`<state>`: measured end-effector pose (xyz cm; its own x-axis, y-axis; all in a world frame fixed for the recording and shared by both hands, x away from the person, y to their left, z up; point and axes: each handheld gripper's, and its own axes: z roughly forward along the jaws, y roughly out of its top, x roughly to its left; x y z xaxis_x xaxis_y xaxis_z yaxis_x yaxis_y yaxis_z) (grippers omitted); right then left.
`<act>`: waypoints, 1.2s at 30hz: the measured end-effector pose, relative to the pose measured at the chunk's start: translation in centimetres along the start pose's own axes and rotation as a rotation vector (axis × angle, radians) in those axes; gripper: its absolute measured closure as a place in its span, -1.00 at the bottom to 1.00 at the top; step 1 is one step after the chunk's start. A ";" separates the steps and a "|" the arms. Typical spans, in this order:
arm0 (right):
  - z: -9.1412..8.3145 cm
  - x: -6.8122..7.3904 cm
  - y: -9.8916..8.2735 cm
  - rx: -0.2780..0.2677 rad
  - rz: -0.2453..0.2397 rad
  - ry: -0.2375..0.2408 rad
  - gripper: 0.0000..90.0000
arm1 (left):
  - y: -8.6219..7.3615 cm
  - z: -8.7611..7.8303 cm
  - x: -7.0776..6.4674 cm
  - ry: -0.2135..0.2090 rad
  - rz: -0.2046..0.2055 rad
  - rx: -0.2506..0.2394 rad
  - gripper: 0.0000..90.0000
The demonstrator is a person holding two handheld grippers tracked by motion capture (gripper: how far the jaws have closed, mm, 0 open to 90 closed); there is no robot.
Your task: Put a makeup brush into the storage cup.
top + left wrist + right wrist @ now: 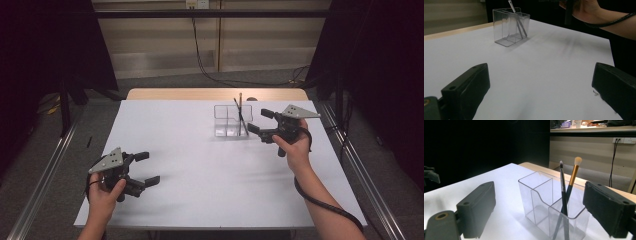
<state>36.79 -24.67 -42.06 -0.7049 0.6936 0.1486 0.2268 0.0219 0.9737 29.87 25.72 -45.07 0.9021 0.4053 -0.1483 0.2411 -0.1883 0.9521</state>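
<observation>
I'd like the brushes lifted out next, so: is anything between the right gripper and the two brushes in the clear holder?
Nothing visible does. The right gripper, jaws open, sits beside the clear holder; both brushes rise above its rim.

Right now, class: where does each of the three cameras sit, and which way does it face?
High view: above the table's near side, facing forward and down; forearms, both grippers.
Left gripper view: on the left gripper, facing the clear holder; own jaws, other forearm.
Right gripper view: on the right gripper, facing the holder's brushes; own jaws.
All share the holder.
</observation>
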 end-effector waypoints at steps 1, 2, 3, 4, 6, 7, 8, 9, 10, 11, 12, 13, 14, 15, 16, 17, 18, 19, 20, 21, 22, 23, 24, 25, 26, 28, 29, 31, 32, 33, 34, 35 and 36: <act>-0.1 0.1 -0.1 0.000 0.003 0.001 -0.77 | 0.0 0.0 0.0 -0.001 -0.001 0.000 -0.97; -0.3 0.1 -0.1 0.000 -0.003 0.001 -0.79 | 0.0 0.0 0.0 0.000 -0.001 0.000 -0.97; -0.4 0.2 -0.2 0.003 -0.007 0.005 -0.80 | 0.0 0.0 0.0 0.000 0.000 0.001 -0.97; -0.5 0.2 -0.2 0.005 -0.007 0.006 -0.81 | 0.0 0.0 0.0 0.000 0.000 0.001 -0.97; -0.8 0.3 -0.4 0.009 -0.011 0.010 -0.83 | 0.0 0.0 0.0 0.000 -0.002 -0.001 -0.97; -0.9 0.3 -0.5 0.009 -0.015 0.012 -0.84 | 0.0 0.0 0.0 0.001 -0.002 -0.002 -0.97; -1.1 0.3 -0.6 0.013 -0.018 0.015 -0.86 | 0.1 0.0 0.0 0.001 0.001 -0.001 -0.97; -1.2 0.4 -0.7 0.017 -0.020 0.017 -0.88 | 0.1 0.0 0.0 0.003 0.003 -0.001 -0.97; -1.4 0.4 -0.8 0.017 -0.018 0.021 -0.88 | 0.1 0.0 -0.1 0.002 0.002 -0.002 -0.97; -1.5 0.4 -0.8 0.013 -0.015 0.023 -0.88 | 0.1 0.0 -0.1 0.002 0.002 -0.002 -0.97; -1.7 0.4 -0.9 0.016 -0.016 0.026 -0.90 | 0.1 0.0 -0.1 0.003 0.003 -0.001 -0.97; -1.8 0.5 -1.0 0.017 -0.014 0.024 -0.90 | 0.1 0.0 -0.1 0.002 0.002 -0.002 -0.97; -1.9 0.5 -1.1 0.018 -0.016 0.026 -0.90 | 0.1 0.0 -0.1 0.002 0.002 -0.001 -0.97; -2.1 0.6 -1.2 0.023 -0.021 0.025 -0.90 | 0.1 0.0 -0.1 0.002 0.003 -0.001 -0.97; -2.2 0.6 -1.2 0.024 -0.026 0.022 -0.90 | 0.1 0.0 -0.1 0.002 0.004 -0.001 -0.97; -2.3 0.6 -1.3 0.031 -0.029 0.023 -0.90 | 0.1 0.0 -0.1 0.003 0.003 -0.001 -0.97; -2.4 0.7 -1.4 0.033 -0.031 0.023 -0.90 | 0.1 -0.1 -0.1 0.003 0.003 -0.001 -0.97; -2.6 0.8 -1.5 0.040 -0.035 0.024 -0.90 | 0.1 -0.1 -0.1 0.003 0.003 -0.001 -0.97; -2.6 0.8 -1.6 0.041 -0.038 0.022 -0.90 | 0.1 0.0 -0.1 0.003 0.003 0.000 -0.97; -2.8 0.9 -1.7 0.045 -0.033 0.023 -0.90 | 0.1 -0.1 -0.1 0.003 0.003 0.000 -0.97; -2.8 1.0 -1.8 0.045 -0.035 0.027 -0.90 | 0.1 -0.1 -0.1 0.003 0.002 -0.001 -0.97; -2.9 1.1 -1.9 0.047 -0.037 0.029 -0.90 | 0.1 -0.1 -0.1 0.003 0.003 -0.001 -0.97; -3.0 1.1 -2.0 0.046 -0.040 0.029 -0.90 | 0.1 0.0 -0.1 0.004 0.003 -0.001 -0.97; -3.1 1.2 -2.1 0.047 -0.042 0.029 -0.90 | 0.1 0.0 -0.1 0.004 0.002 -0.001 -0.97; -3.2 1.3 -2.2 0.048 -0.041 0.028 -0.90 | 0.1 0.0 -0.1 0.003 0.003 0.000 -0.97; -3.4 1.5 -2.4 0.052 -0.050 0.028 -0.90 | 0.1 0.0 -0.1 0.002 0.003 0.000 -0.97; -3.5 1.6 -2.5 0.050 -0.045 0.029 -0.90 | 0.1 0.0 -0.1 0.002 0.003 0.000 -0.97; -3.7 1.7 -2.7 0.048 -0.042 0.031 -0.90 | 0.1 0.0 -0.1 0.003 0.004 0.000 -0.97; -3.8 1.7 -2.7 0.050 -0.042 0.035 -0.90 | 0.1 0.0 -0.1 0.002 0.004 0.000 -0.97; -3.8 1.7 -2.8 0.047 -0.040 0.035 -0.90 | 0.1 0.0 -0.1 0.002 0.003 0.001 -0.97; -3.9 1.8 -2.9 0.048 -0.040 0.036 -0.90 | 0.1 0.0 -0.1 0.002 0.004 0.001 -0.97; -4.0 1.8 -3.0 0.049 -0.042 0.035 -0.90 | 0.1 0.0 -0.1 0.001 0.003 0.001 -0.97; -4.1 1.9 -3.0 0.048 -0.043 0.033 -0.90 | 0.1 0.0 -0.1 0.002 0.005 0.001 -0.97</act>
<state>32.03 -26.40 -44.04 -0.7363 0.6672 0.1130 0.2272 0.0865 0.9700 29.81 25.66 -44.93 0.9025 0.4061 -0.1434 0.2374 -0.1913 0.9524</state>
